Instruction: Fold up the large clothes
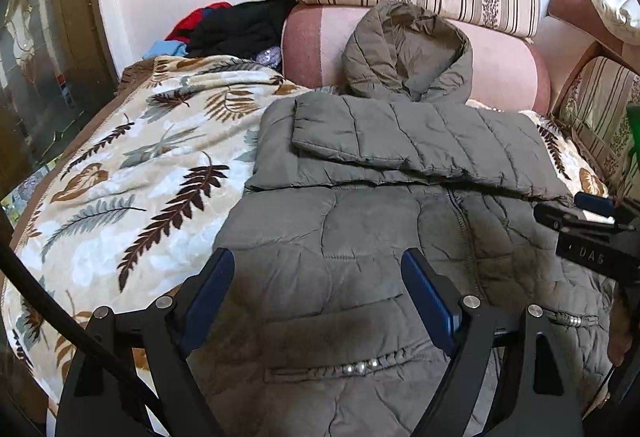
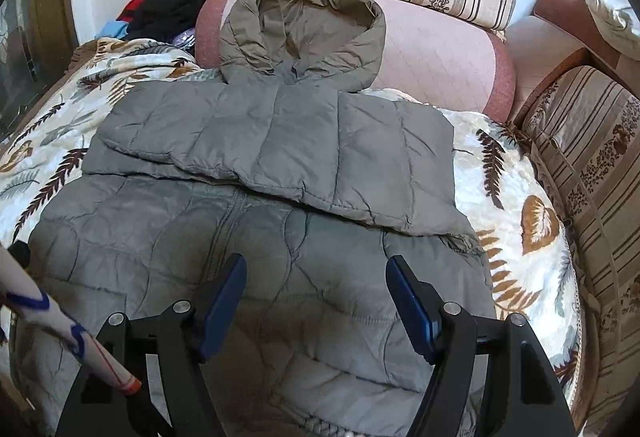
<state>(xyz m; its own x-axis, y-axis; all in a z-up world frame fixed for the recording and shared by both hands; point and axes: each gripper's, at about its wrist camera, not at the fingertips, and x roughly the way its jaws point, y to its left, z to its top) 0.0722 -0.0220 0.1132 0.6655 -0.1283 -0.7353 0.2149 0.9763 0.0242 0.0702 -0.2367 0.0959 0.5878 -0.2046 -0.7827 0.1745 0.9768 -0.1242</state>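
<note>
The grey jacket (image 1: 360,237) runs lengthwise toward frame top, hood farthest; left gripper (image 1: 318,301) and right gripper (image 2: 316,301), both spread wide and empty, hover over its near hem

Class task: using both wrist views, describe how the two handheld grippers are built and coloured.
Each gripper, left and right, has a black angular frame with silver round pivot bolts and two fingers faced with dark blue pads. A black cable runs beside the left one. The right gripper's side shows pale lettering, roughly "DAB".
</note>
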